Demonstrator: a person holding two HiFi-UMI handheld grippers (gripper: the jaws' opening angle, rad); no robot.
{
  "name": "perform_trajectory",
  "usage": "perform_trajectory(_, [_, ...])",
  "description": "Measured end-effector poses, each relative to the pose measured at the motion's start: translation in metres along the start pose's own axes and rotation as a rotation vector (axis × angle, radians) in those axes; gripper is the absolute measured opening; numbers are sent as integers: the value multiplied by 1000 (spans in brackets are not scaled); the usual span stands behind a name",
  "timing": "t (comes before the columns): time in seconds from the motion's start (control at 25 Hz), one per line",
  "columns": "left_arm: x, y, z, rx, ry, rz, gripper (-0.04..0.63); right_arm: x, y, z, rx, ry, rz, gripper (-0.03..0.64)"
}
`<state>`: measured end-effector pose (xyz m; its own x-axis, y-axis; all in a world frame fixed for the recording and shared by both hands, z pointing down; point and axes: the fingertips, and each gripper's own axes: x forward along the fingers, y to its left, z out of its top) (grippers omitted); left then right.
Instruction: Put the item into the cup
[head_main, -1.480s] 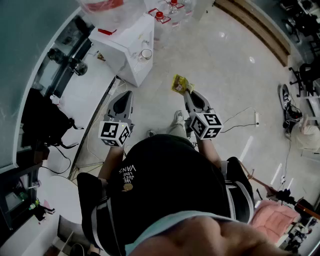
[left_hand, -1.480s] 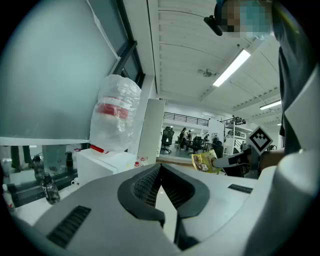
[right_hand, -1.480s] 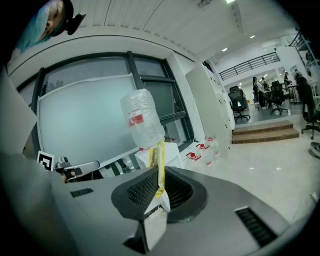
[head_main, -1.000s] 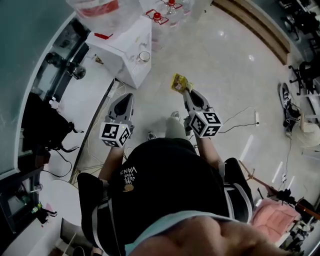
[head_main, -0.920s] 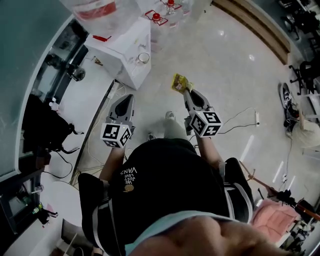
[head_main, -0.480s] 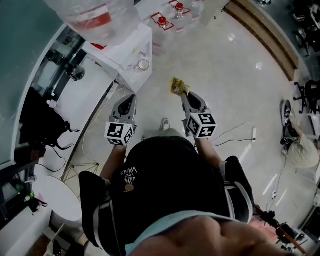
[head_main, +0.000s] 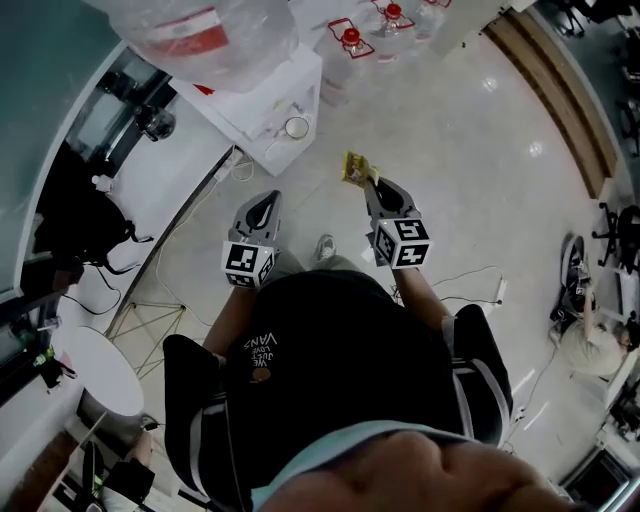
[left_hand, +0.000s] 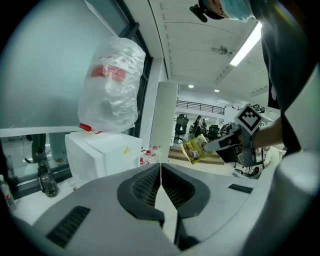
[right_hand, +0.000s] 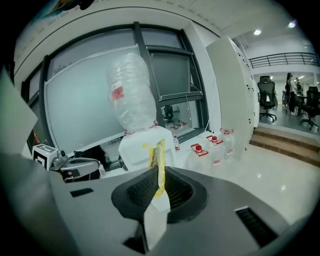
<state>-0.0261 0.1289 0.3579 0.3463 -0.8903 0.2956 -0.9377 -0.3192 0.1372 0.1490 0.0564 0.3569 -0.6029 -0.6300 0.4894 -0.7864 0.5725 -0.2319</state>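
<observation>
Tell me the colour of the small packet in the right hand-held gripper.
The small packet is yellow, best seen in the left gripper view.

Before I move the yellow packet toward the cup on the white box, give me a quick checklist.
1. Yellow foil packet pinched in right gripper: ok.
2. Left gripper shut with nothing between its jaws: ok.
3. Small round cup upright on white box: ok.
4. Packet above the cup: not ok, it hangs over the floor.
5. Cup empty inside: cannot tell.
</observation>
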Motion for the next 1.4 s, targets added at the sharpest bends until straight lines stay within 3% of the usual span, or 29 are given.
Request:
perform_trajectory(0.2, [18,25,-8,-1,38,-46,21,34,10,5,17,13,-23,61])
perform_trajectory(0.56, [47,78,-11,68,94,-240,21,84,34,-2,120,-5,-181,61])
perform_trajectory(0.84, [66,100,-51,120,186,-366,23,114,35,-17,142,-4,-266,61])
perform_trajectory(1.04, [82,105,-91,91,253,-354,23,145,21,-34,100,38,-254,61])
perform_trajectory(1.28, [122,114,-130,20,297,-248,26,192,-8,-47,27,91,-192,61])
perform_trajectory(1.4, [143,120,-146,-25,311,-204,91,216,-19,-55,6,105,-159,61])
